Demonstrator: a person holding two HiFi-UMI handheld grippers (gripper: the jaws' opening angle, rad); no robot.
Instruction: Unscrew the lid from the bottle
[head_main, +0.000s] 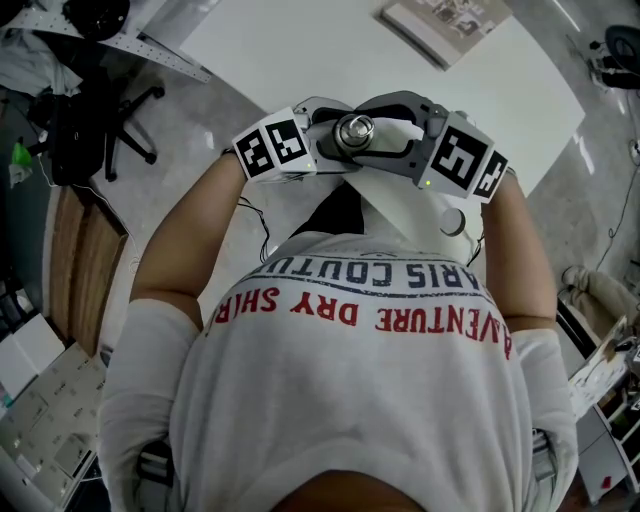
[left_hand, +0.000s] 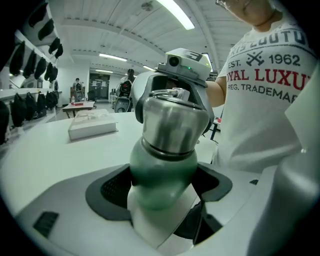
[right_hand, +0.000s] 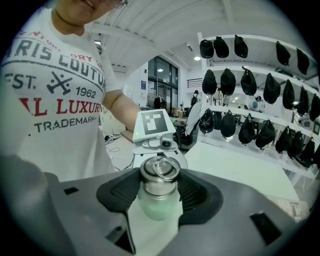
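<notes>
White desk (head_main: 300, 50) w/ book (head_main: 445, 25) at far end. Left claw (left_hand: 162, 190) clamped on bottle (left_hand: 162, 172), green body, at desk's near edge by chest, prob. to brace it. Right claw (right_hand: 159, 194) clamped on steel lid (right_hand: 159, 177) from opp. side, prob. to twist it vs. the fixed body.

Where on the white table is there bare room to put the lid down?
The table is bare between the book at its far side and the bottle held over its near edge. It is crowded around the bottle.
</notes>
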